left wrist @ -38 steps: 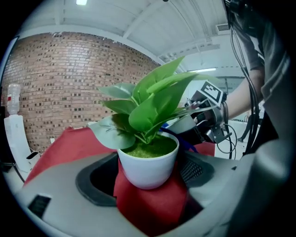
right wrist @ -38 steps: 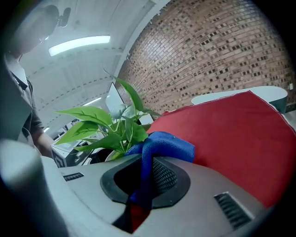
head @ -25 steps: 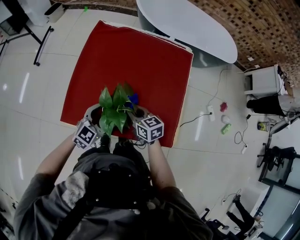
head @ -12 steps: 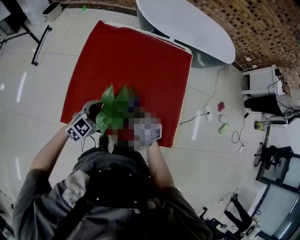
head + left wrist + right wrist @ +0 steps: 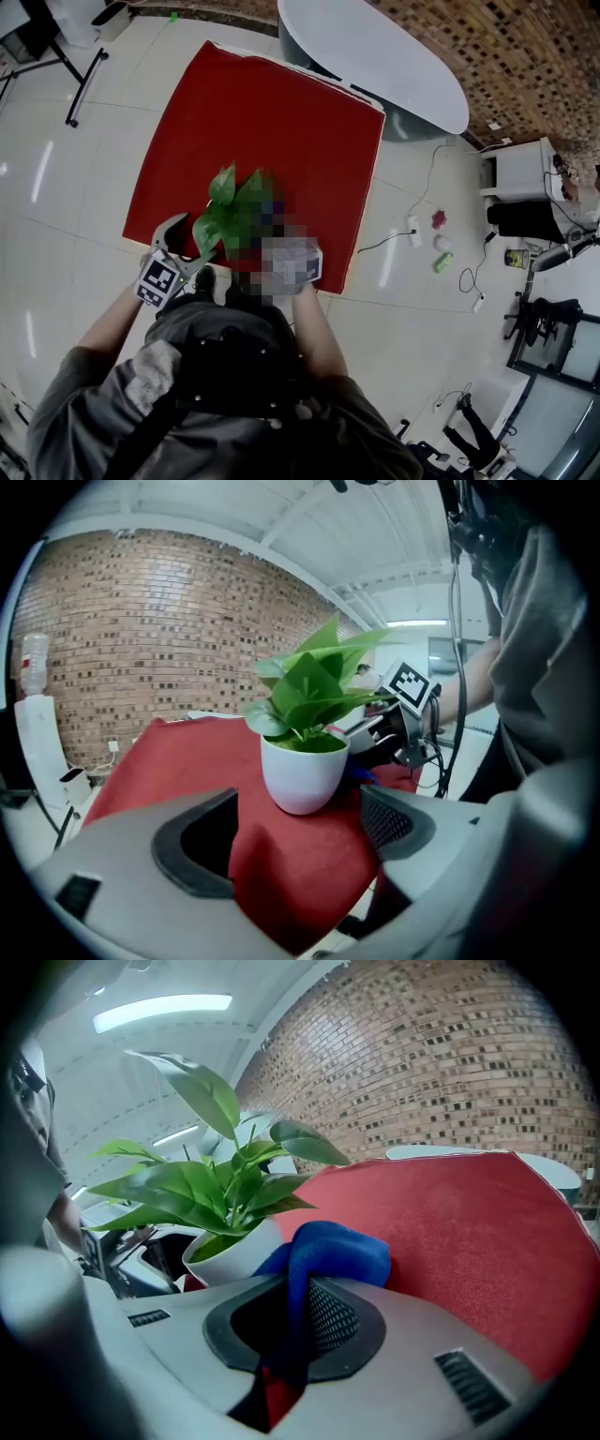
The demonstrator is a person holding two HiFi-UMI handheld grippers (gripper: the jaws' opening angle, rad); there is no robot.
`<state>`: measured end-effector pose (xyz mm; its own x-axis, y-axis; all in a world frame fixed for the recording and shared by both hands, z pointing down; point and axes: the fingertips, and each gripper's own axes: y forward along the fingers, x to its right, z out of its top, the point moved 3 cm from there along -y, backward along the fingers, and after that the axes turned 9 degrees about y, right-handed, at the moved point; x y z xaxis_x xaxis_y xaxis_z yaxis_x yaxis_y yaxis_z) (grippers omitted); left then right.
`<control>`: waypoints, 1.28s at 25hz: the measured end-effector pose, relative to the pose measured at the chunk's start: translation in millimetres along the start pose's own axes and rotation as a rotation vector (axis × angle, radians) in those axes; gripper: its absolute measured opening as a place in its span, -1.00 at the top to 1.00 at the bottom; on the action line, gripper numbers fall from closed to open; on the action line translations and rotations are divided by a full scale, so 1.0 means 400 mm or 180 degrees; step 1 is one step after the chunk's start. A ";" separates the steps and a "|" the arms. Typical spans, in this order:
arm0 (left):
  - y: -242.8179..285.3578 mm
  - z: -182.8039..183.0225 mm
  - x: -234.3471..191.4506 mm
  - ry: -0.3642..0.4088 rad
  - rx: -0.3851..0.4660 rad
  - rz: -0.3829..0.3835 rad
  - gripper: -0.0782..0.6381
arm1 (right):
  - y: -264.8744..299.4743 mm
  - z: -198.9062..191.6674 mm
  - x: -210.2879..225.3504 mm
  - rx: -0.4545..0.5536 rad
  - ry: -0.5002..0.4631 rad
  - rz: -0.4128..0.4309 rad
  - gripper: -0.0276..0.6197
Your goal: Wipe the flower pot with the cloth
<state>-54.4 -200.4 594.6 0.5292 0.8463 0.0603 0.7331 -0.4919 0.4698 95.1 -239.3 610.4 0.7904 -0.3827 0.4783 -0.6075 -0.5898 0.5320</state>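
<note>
Left gripper has backed off the pot since a second ago; jaws wide, nothing between them, pot standing straight ahead of them on the red mat. Right gripper clamped on the blue cloth; bunched end just ahead of its jaws, at or very near the pot's wall. Judgement: pot smooth, rigid, light, likely to slide or tip if pushed; steady it at the wall below the rim. Leaves overhang the rim and crowd any approach from above
</note>
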 end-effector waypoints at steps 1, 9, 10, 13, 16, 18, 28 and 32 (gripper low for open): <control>0.007 0.004 0.009 -0.0101 0.0034 0.0095 -0.44 | 0.002 0.000 -0.001 0.0002 0.0000 -0.0011 0.74; 0.086 0.082 0.046 -0.0329 0.0186 0.0679 -0.49 | 0.009 -0.006 -0.006 0.0038 0.0065 -0.0007 0.74; 0.090 0.085 0.046 -0.0365 0.0175 0.0727 -0.49 | 0.008 -0.006 -0.006 0.0042 0.0069 -0.0003 0.74; 0.102 0.093 0.037 -0.0418 0.0138 0.0839 -0.49 | 0.002 -0.010 -0.009 0.0054 0.0061 0.0021 0.74; 0.106 0.085 0.024 -0.0357 0.0092 0.0926 -0.49 | 0.005 -0.025 -0.021 0.0045 0.0044 0.0040 0.74; 0.102 0.079 0.012 -0.0337 0.0112 0.0924 -0.49 | 0.011 -0.030 -0.030 0.0034 0.0038 0.0058 0.74; 0.104 0.077 -0.002 0.0023 0.0372 0.0117 -0.48 | -0.051 0.044 0.026 0.0323 0.0220 0.0135 0.74; 0.101 0.076 0.005 0.0239 0.0420 -0.0370 -0.48 | -0.039 0.073 0.000 0.0391 0.0276 0.0535 0.74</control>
<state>-11.0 -224.9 587.0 0.4080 0.9095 0.0802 0.8397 -0.4083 0.3581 107.0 -251.0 581.6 0.6659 -0.4235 0.6142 -0.7119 -0.6070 0.3532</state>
